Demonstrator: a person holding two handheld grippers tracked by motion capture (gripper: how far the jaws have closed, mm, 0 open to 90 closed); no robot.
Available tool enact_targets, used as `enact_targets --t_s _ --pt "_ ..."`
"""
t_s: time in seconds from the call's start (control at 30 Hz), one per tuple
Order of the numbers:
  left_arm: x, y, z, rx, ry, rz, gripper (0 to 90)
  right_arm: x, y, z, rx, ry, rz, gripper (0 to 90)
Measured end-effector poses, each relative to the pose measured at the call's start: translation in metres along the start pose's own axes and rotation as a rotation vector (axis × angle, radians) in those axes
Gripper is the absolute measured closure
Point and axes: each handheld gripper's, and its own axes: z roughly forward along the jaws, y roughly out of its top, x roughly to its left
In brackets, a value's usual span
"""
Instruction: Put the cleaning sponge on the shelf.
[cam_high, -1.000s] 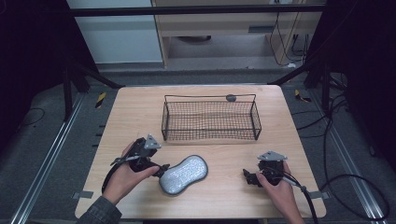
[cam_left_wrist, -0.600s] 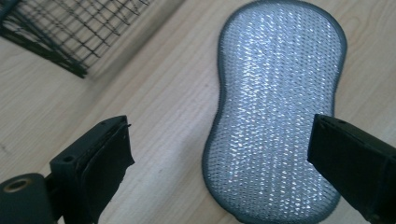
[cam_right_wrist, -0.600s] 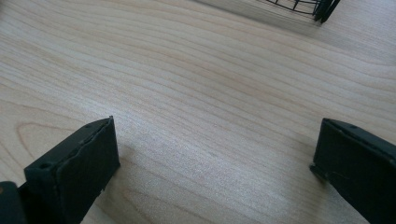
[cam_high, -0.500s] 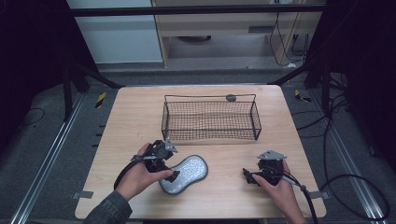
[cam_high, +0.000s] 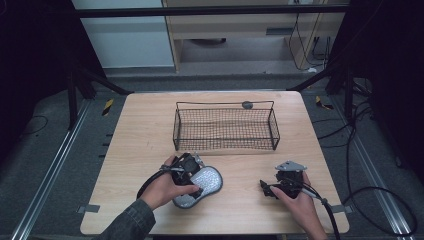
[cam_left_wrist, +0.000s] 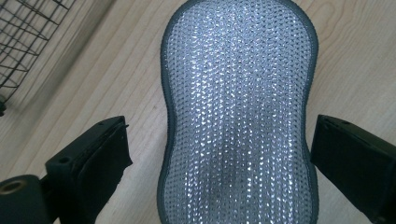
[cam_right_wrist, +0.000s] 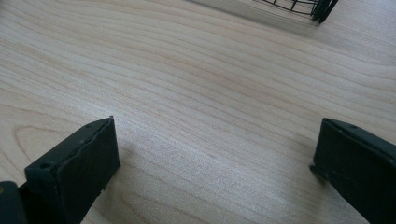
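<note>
Left tool (cam_left_wrist: 219, 154) spread wide astride silver mesh scrubber (cam_left_wrist: 238, 107) flat on table (cam_high: 145, 135) before black wire basket (cam_high: 225, 127), right tool (cam_right_wrist: 215, 154) gaping over bare wood.

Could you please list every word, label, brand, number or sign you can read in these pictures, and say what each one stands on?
None: no readable text stands on anything.
The silver scrubber between the open jaws of the left tool bears only its woven mesh, no label.
The wire basket, the table and the right tool carry no print.
The yellow-and-black strips on the floor are plain hazard stripes, without letters.
</note>
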Motion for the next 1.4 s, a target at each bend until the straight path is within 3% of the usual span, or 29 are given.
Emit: enact_targets --t_s 0.23,0.47,0.6,1.07,1.4 --pt "-0.008 0.006 0.014 0.025 -0.028 0.024 4.1 0.0 0.0 0.0 0.0 0.002 -0.001 0.4" --pt "-0.012 0.003 0.019 0.035 -0.007 0.04 4.1 -0.001 0.0 0.0 -0.001 -0.001 -0.009 0.4" --pt "-0.01 0.002 0.02 0.024 -0.016 0.024 3.6 -0.001 0.0 0.0 -0.001 -0.003 -0.009 0.5" --pt "-0.006 0.002 0.035 0.067 -0.03 0.0 1.9 -0.001 -0.001 0.0 -0.001 0.001 -0.015 0.4" --pt "-0.003 0.001 0.039 0.057 -0.061 -0.019 1.6 0.0 -0.001 -0.001 0.0 0.004 -0.011 0.4"
